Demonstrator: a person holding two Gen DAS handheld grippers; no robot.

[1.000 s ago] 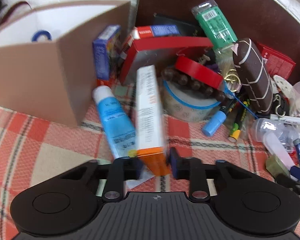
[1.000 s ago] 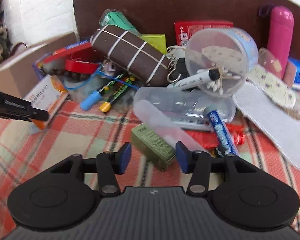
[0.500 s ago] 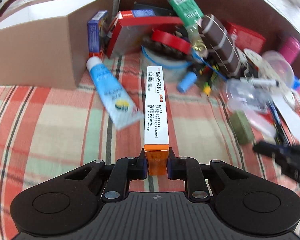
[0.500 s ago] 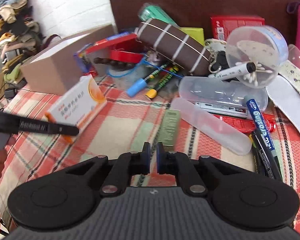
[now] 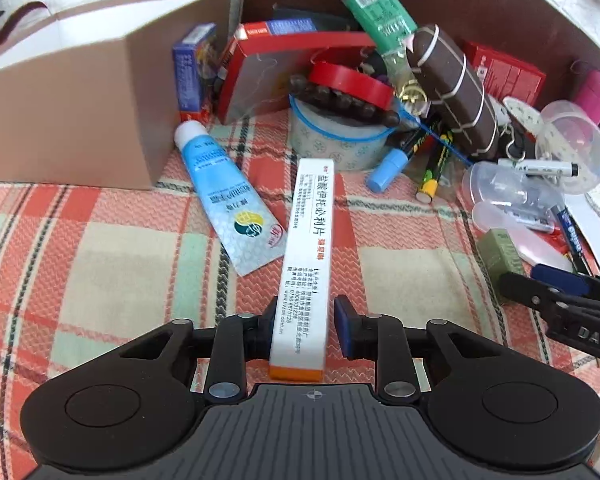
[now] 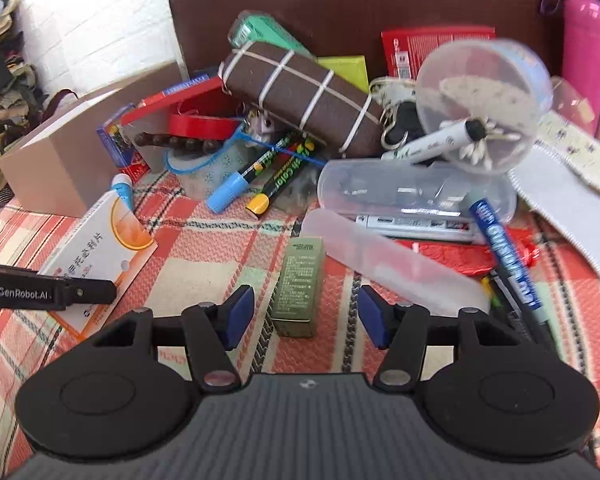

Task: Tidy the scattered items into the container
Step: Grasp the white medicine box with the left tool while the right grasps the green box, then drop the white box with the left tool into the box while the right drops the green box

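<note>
My left gripper [image 5: 306, 330] is open, its fingers either side of a long white and orange medicine box [image 5: 306, 252] that lies on the plaid cloth. The box also shows in the right wrist view [image 6: 100, 252]. The brown cardboard box [image 5: 80, 92] stands at the far left. My right gripper [image 6: 306, 314] is open around a small olive green box [image 6: 300, 286] that lies flat on the cloth between its fingers. The right gripper shows at the right edge of the left wrist view [image 5: 560, 304].
A blue tube [image 5: 228, 196] lies left of the medicine box. A pile sits behind: tape roll [image 5: 336, 140], red box [image 5: 268, 72], brown striped roll [image 5: 452, 88], markers [image 6: 260, 176], clear cases [image 6: 412, 192], pink bottle [image 6: 584, 48].
My left gripper has opened and let go of the medicine box, which now lies on the cloth. My right gripper has opened from shut, with the green box now between its fingers.
</note>
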